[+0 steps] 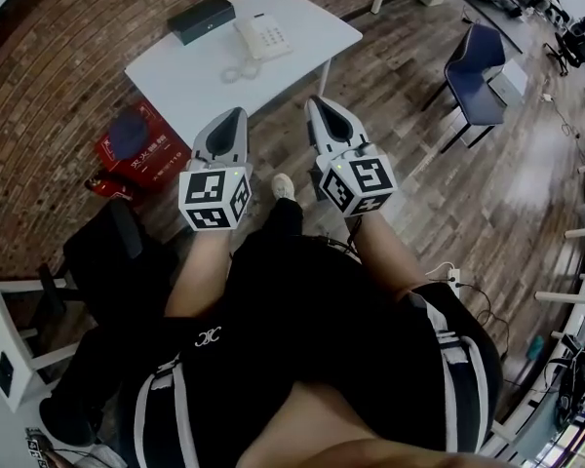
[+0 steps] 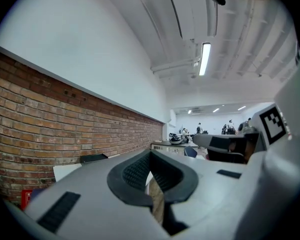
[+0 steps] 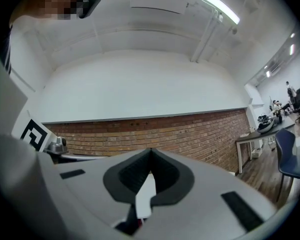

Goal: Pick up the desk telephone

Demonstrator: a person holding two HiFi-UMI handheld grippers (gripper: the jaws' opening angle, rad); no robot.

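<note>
Approach step, likely. Grey left tool (image 1: 238,113), grey right tool (image 1: 317,101): both closed, empty, well short of white desk (image 1: 185,81). Cream desk telephone (image 1: 263,35) rests there beside black box (image 1: 201,18). Next: advance, open jaws.

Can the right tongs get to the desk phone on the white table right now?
Probably not yet: the right tongs are shut and seem short of the table, with the desk phone lying further in. Nothing stands in between.
</note>
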